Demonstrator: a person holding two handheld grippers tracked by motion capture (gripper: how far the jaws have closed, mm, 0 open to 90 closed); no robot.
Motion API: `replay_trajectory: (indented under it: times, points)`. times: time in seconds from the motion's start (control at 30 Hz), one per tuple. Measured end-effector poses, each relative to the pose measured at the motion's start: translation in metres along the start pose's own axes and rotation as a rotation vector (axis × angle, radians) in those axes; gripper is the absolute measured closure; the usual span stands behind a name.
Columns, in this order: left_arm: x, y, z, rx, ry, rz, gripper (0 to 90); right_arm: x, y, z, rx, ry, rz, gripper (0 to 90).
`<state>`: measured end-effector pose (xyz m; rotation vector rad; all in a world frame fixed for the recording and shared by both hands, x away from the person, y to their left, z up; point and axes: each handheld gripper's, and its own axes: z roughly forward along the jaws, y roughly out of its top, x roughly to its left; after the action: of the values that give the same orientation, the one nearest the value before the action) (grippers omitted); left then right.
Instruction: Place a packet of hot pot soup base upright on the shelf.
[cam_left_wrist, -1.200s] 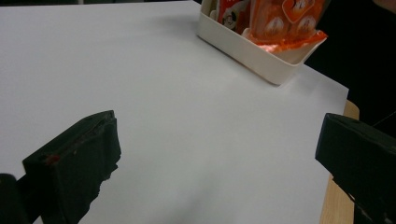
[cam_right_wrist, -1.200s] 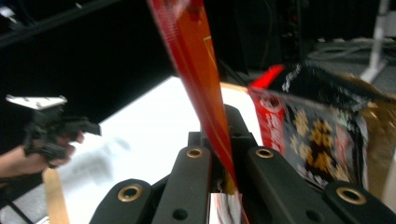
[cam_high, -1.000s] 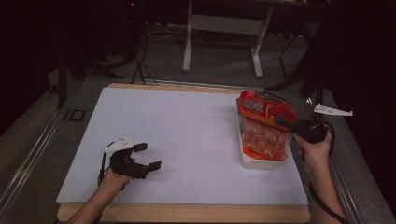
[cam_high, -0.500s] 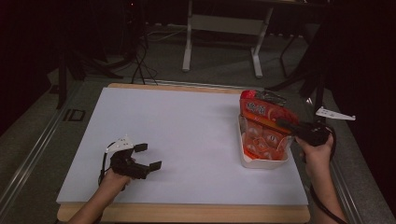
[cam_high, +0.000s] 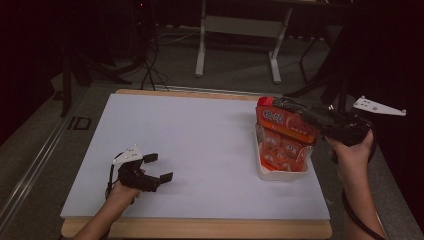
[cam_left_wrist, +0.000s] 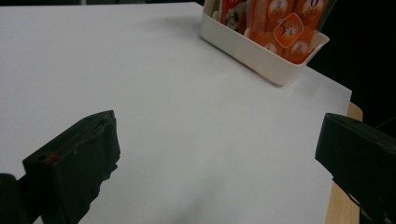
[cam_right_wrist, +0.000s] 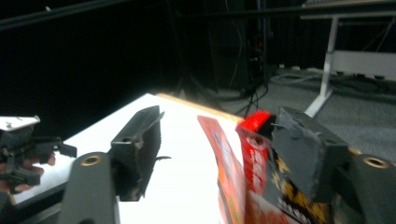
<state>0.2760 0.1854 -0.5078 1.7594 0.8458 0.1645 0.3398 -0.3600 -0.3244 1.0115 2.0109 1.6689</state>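
- Right tongs (cam_high: 289, 106) above the far end of the white tub (cam_high: 280, 175), jaws just opened wide – released, pads no longer pressing
- Red-topped orange packet (cam_high: 282, 125) standing tilted in the tub, its top edge between those parted jaws and close to one of them in the right gripper view; whether it brushes that pad, hard to tell
- Left tongs (cam_high: 161, 166) well to the left of the tub and nearer the person, resting on the bench (cam_high: 200, 130), jaws spread, nothing between them
- To finish the release cleanly: lift straight up from the tub with the jaws kept wide, so neither pad drags the packet's top back out
- Worth a look once clear – packet leaning on the others in the tub rather than hanging over its rim
- Edges: tub close to the bench's right edge, with a dark drop just beyond it – no sideways pull that way
- Open room: broad bare white surface left of the tub, all the way to the left tongs; best side for any swing away
- Far side of the tub also near the bench's back edge, so retreat up and toward the person
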Motion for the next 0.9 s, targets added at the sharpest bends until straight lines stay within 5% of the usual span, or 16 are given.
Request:
replay_trajectory:
  times: [0.4,0.9]
  points:
    - [0.0,-0.001,-0.001,-0.008,-0.001,0.002,0.0,0.04,-0.005,0.03,0.005,0.149,-0.043,16.7]
    - [-0.001,-0.001,-0.003,-0.014,0.0,0.012,0.0,0.07,-0.039,0.064,0.064,0.242,-0.061,15.9]
